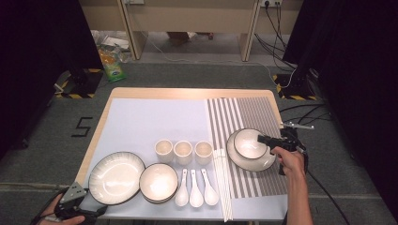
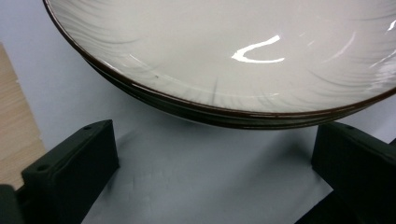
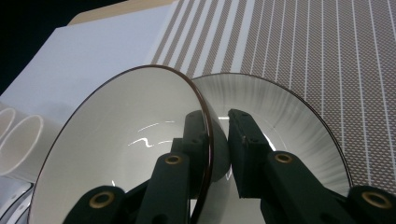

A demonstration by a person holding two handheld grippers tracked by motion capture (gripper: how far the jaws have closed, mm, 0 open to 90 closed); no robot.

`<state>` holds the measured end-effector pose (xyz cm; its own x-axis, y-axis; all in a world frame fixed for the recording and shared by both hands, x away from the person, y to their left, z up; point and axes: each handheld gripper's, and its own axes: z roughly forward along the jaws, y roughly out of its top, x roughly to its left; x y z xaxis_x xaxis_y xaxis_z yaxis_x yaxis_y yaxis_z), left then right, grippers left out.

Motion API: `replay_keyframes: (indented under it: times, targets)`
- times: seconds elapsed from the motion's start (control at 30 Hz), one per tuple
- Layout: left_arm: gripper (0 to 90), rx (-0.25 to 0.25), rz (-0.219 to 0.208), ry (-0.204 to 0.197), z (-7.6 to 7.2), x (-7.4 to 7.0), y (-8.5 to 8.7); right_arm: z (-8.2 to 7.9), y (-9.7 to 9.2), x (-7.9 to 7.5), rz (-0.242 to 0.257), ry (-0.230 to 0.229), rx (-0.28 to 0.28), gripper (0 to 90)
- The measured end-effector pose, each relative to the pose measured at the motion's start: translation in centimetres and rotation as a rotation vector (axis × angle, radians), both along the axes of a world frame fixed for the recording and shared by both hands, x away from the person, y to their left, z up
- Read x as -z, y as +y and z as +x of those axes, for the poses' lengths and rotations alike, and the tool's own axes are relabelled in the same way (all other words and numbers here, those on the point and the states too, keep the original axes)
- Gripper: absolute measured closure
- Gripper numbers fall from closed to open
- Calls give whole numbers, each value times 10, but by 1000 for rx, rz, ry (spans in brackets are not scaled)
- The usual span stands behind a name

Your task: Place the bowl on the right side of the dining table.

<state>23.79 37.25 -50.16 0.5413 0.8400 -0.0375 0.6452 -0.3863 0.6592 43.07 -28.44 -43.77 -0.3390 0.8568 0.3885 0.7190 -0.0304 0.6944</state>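
Bowl position first: I see the white glazed ceramic bowl with a dark brown rim (image 1: 249,142) tilted above a wider white ceramic plate with a ribbed wall (image 1: 239,160), which rests on the brown-and-white striped woven placemat (image 1: 244,115) at the table's right side. In the right gripper view, the right gripper (image 3: 219,128) clamps the bowl's rim: one black jaw lies inside the bowl, the other outside against its wall, the jaws drawn nearly together on the thin rim. I read the bowl's lower edge as close to the plate; contact I cannot tell.

The left gripper (image 1: 77,212) sits at the table's near left corner. In the left gripper view its jaws stand wide apart and hold nothing, with the large white dark-rimmed plate (image 2: 243,60) just ahead on the pale blue mat (image 2: 196,177).
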Motion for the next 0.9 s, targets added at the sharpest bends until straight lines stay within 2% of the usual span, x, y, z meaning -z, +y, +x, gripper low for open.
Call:
replay_keyframes:
  times: [0.23,0.37,0.43,0.6,0.77,0.83,0.9]
  targets:
    - [0,-2,-2,-3,0,0,0,2,-4,7,-21,9,20,765]
    - [0,5,3,6,0,-1,0,2,-5,8,-27,20,36,760]
    - [0,-2,-1,-3,0,0,0,3,-5,8,-34,13,41,762]
    - [0,-2,-1,-3,0,0,0,3,-6,9,-44,33,51,769]
    - [0,-3,-2,-6,0,1,0,0,-7,5,-59,23,64,720]
    - [0,-4,-3,-7,0,1,0,-3,-5,-1,-124,8,58,688]
    - [0,-3,-5,-7,0,1,0,-6,-4,-4,-143,9,52,667]
